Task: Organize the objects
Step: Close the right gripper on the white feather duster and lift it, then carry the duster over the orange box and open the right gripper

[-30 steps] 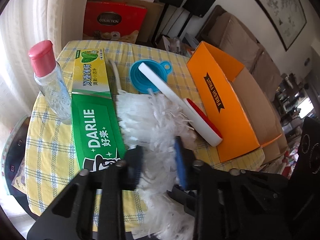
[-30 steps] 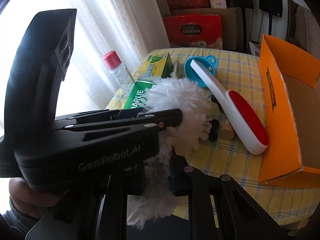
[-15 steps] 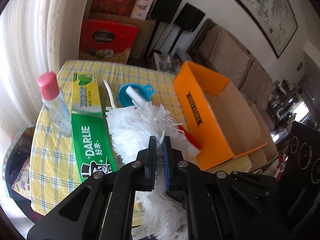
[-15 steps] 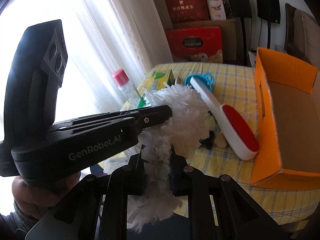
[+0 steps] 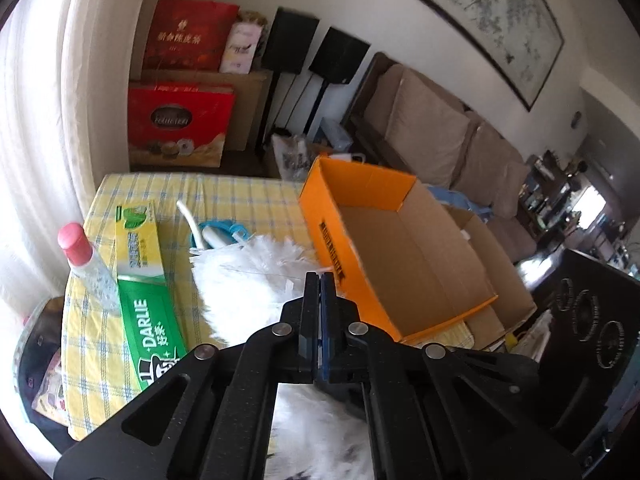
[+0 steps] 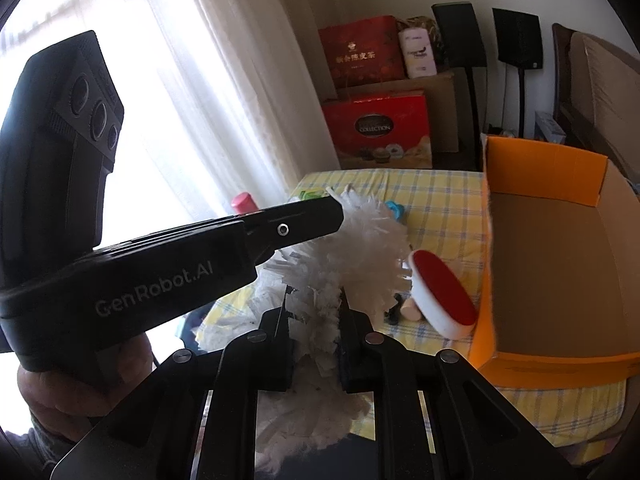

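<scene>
— Left gripper?
— Jaws just closed fully, pads meeting, with the fluffy white feather duster bunched beneath them, above the yellow checked tabletop.
— Right gripper?
— Narrowly parted, pinching the duster's white strands beside the empty orange cardboard box.

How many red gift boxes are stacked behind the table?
2. One red box stands on the floor just behind the table; the other red box sits higher, on a cardboard carton. More may be hidden.
</scene>
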Available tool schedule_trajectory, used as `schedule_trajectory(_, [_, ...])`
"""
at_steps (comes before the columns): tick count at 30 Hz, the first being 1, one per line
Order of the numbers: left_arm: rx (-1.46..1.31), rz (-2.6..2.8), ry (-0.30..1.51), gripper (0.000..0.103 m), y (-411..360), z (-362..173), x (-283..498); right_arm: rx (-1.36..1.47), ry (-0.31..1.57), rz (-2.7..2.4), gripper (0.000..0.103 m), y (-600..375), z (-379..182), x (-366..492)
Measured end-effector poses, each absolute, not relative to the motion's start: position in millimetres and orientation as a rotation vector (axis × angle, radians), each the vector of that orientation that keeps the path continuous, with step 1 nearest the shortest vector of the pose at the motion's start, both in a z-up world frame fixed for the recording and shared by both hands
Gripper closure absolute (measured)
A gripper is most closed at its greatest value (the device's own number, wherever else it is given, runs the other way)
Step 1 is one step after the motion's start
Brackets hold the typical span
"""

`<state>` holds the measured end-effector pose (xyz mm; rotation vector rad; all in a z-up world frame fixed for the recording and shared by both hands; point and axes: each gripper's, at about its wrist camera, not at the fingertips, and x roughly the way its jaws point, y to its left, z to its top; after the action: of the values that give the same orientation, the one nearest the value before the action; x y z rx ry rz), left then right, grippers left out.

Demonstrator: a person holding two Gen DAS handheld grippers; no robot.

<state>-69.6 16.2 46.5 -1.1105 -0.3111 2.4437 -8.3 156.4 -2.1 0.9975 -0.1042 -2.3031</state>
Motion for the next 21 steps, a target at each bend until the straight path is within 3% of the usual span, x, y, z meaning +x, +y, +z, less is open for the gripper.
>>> schedule_trajectory(2, [-1.176, 2.450, -0.327, 0.097, 12, 35, -76, 1.013, -0.102, -2.303, 0.089, 159, -5, -10])
schedule_trajectory(3, [-1.194, 2.455, -0.332, 0.084, 9, 30, -78, 1.017, -0.104, -2.312, 0.089, 159, -7, -9])
schedule_trajectory(4, [-1.219, 2.464, -0.338, 0.062, 7, 25, -81, 1.021, -0.101, -2.310, 0.089, 160, -9, -9])
schedule_trajectory(6, [-1.234, 2.480, -0.360, 0.038, 2, 16, -83, 1.031, -0.098, -2.299, 0.089, 160, -12, -7])
schedule_trajectory(7, [-1.245, 2.485, -0.372, 0.036, 0, 11, -85, 1.037, -0.097, -2.294, 0.089, 159, -14, -6])
schedule_trajectory(14, [-1.334, 2.462, -0.361, 0.038, 1, -16, -93, 1.066, -0.064, -2.263, 0.089, 151, -26, -3])
schedule_trajectory(16, [-1.347, 2.448, -0.351, 0.071, 2, -23, -94, 1.072, -0.054, -2.256, 0.089, 148, -29, -3])
schedule_trajectory(21, [-1.361, 2.426, -0.344, 0.096, 4, -31, -94, 1.098, -0.036, -2.244, 0.090, 144, -37, -1])
